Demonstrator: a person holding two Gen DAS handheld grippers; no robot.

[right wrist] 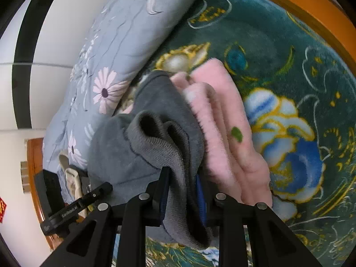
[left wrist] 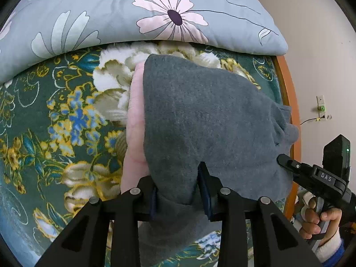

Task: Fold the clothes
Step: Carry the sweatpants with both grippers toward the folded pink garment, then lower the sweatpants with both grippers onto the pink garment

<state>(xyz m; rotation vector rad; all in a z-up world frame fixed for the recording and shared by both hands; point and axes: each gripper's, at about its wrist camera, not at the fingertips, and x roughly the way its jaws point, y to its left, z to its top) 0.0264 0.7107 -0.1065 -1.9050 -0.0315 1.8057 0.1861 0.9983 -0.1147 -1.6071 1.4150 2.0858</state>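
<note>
I am looking right past my left gripper [left wrist: 178,189], and its jaws are squeezing a bunch of the grey top [left wrist: 211,115]. My right gripper [right wrist: 182,195] is doing the same thing, with its jaws pinching a thick rolled edge of the same grey top. So both grippers are holding the cloth, and neither one is letting go as far as I can see.

The grey top is lying over a pink fluffy piece [right wrist: 222,115] that is already folded up and sitting on the bed. Under them is the green flowery blanket [left wrist: 55,115]. Behind them is the blue flowery quilt [left wrist: 111,11], and the orange bed frame [left wrist: 289,89] is running along the side.

I am thinking the pink piece is done, because it is in neat layers. The grey top looks doubled over, but it is bunchy where I am holding it, so I cannot tell how many folds it has. I am guessing what is left is to set it down flat on the pink piece, let go, and smooth it.
</note>
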